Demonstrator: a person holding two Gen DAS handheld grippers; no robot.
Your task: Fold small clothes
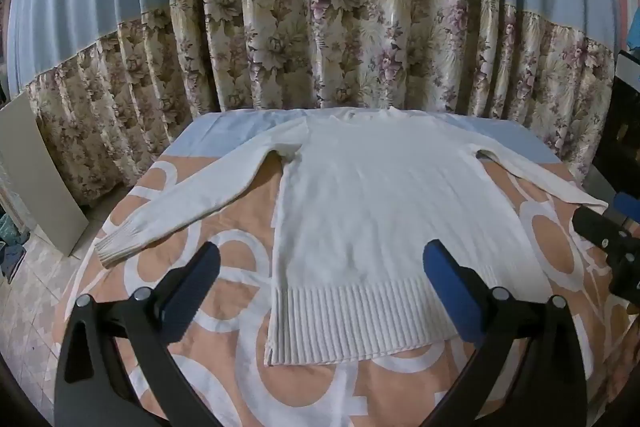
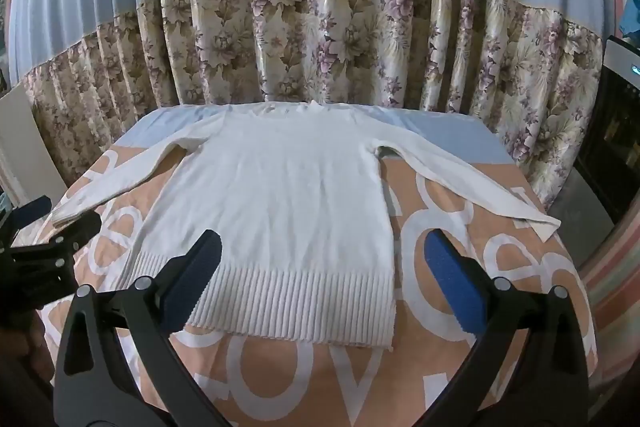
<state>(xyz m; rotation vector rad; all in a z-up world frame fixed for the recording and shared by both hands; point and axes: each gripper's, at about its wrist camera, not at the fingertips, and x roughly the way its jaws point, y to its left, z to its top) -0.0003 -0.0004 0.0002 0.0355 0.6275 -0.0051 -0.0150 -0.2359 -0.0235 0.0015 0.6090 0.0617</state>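
Observation:
A white long-sleeved knit sweater (image 1: pixel 384 203) lies flat and spread out on the table, ribbed hem toward me, collar at the far edge, both sleeves stretched out to the sides. It also shows in the right wrist view (image 2: pixel 280 195). My left gripper (image 1: pixel 320 263) is open and empty, hovering above the hem's left part. My right gripper (image 2: pixel 320 251) is open and empty above the hem's right part. The right gripper also shows at the right edge of the left wrist view (image 1: pixel 600 223). The left gripper also shows at the left edge of the right wrist view (image 2: pixel 44 223).
The table wears a peach cloth with white rings and letters (image 1: pixel 224 307) and a pale blue band at the far side (image 2: pixel 440 131). A blue and floral curtain (image 1: pixel 320 47) hangs close behind. A board (image 1: pixel 36 171) leans at the left; dark furniture (image 2: pixel 616 131) stands at the right.

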